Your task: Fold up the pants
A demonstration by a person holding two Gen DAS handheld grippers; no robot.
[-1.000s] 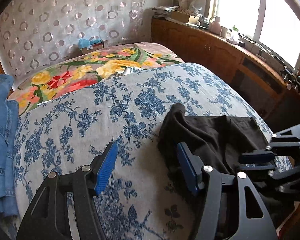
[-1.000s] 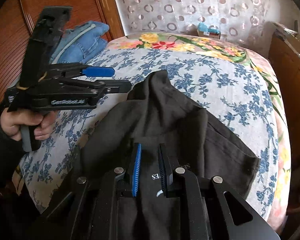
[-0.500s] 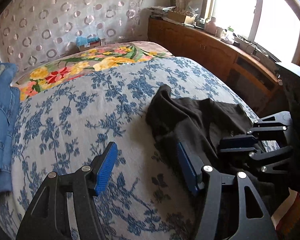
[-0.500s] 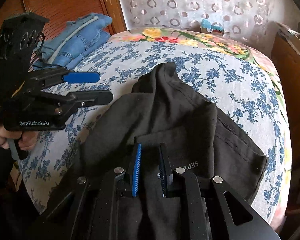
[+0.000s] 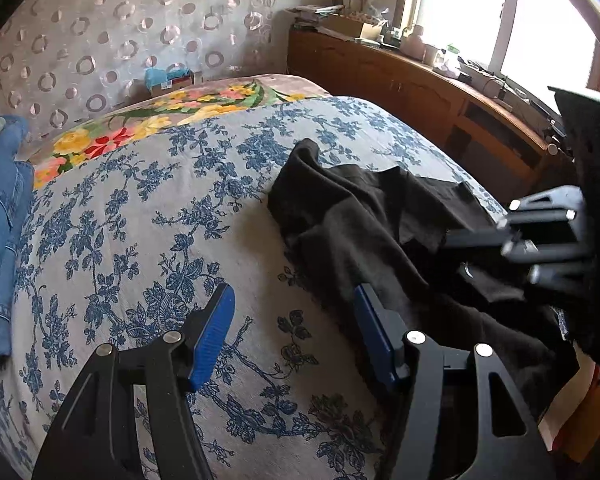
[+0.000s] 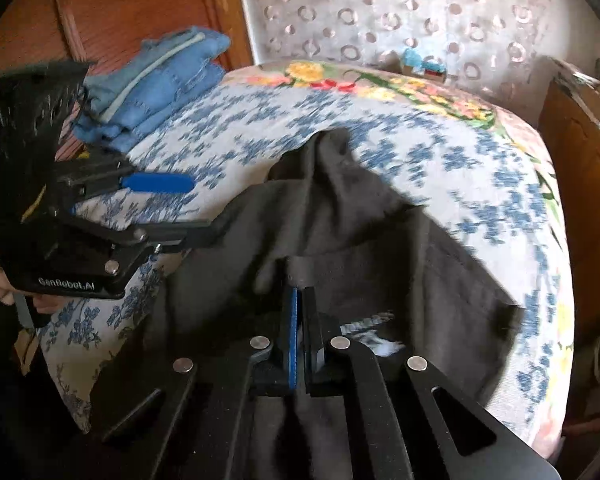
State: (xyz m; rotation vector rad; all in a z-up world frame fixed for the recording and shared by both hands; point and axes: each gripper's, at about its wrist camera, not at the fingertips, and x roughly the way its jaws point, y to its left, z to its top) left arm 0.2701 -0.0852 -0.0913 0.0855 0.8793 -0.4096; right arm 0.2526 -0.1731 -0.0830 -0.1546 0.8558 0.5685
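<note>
Right gripper [image 6: 298, 300] is clenched on a fold of the black pants [image 6: 340, 216], its blue pads pressed together with dark cloth bunched between them, near the bed's near edge. Left gripper [image 5: 292, 320] is released, jaws wide apart, hovering over the blue-flowered bedspread [image 5: 148, 208] just beside the pants' left margin and holding nothing. From the left wrist view the pants [image 5: 372, 224] lie rumpled toward the bed's right side, one end peaking up toward the middle of the bed and the rest trailing down over the near edge. A stack of blue jeans [image 6: 160, 80] sits well apart at the bed's far left corner, against the wooden panel, and a bright floral blanket [image 5: 148, 120] covers the head end. The garment looks far from flat, so I judge the step in hand to be spreading it out before any fold. To do that well, the free left gripper should take the cloth at a matching edge, ideally the waistband or hem opposite the right one's hold, rather than a loose mid-fabric wrinkle. Both should then lift together and draw apart evenly, so the legs stack and the creases fall out, and the hanging part should be brought fully onto the bed before the pants are laid down.
</note>
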